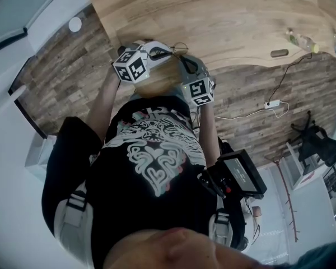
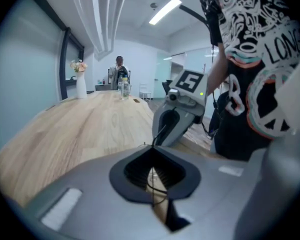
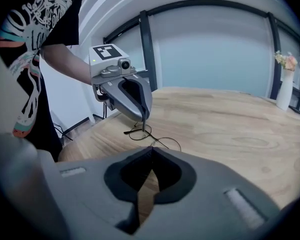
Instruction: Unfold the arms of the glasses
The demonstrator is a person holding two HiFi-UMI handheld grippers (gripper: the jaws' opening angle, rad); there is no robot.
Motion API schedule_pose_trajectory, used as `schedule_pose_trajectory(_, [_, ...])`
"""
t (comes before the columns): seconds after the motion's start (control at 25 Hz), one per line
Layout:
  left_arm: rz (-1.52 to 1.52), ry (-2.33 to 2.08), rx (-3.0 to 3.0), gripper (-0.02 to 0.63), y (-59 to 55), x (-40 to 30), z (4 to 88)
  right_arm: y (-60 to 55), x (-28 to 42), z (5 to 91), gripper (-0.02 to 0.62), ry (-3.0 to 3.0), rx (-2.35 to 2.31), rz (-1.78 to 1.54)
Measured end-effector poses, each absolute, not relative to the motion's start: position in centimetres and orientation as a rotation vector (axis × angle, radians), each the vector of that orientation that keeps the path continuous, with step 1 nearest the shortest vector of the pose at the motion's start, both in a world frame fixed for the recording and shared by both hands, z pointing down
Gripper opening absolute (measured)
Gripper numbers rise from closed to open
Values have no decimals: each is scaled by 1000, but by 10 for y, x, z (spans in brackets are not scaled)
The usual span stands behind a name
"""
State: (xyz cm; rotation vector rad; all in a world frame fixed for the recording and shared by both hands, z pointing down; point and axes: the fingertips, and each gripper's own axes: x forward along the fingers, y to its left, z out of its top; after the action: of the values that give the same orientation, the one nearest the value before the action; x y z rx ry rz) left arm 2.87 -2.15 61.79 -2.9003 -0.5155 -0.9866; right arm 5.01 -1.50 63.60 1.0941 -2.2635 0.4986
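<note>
Thin black wire-rimmed glasses (image 3: pixel 140 133) lie on the wooden table (image 3: pixel 230 129) near its front edge, and in the head view they show as a faint wire shape (image 1: pixel 178 48). My left gripper (image 2: pixel 151 149) is shut, with a thin wire of the glasses running through its tips. From the right gripper view its tips (image 3: pixel 142 119) press down on the glasses by one lens. My right gripper (image 3: pixel 151 149) is shut at the other end of the glasses, tips (image 2: pixel 159 136) facing the left one. The two grippers (image 1: pixel 167 52) (image 1: pixel 183 56) stand close together.
A white vase with flowers (image 2: pixel 80 81) and bottles (image 2: pixel 123 88) stand at the table's far end, and a person (image 2: pixel 120 69) is behind them. A small dark object (image 1: pixel 279 53) lies on the table. A cable and power strip (image 1: pixel 273 103) lie on the floor.
</note>
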Motion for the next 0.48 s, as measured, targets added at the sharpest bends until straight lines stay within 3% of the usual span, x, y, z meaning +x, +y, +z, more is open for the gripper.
schedule_pose_trajectory(0.48, [-884,-308,-3049,-8,-36,14,603,-32,46,652,-2,-2128,1067,529])
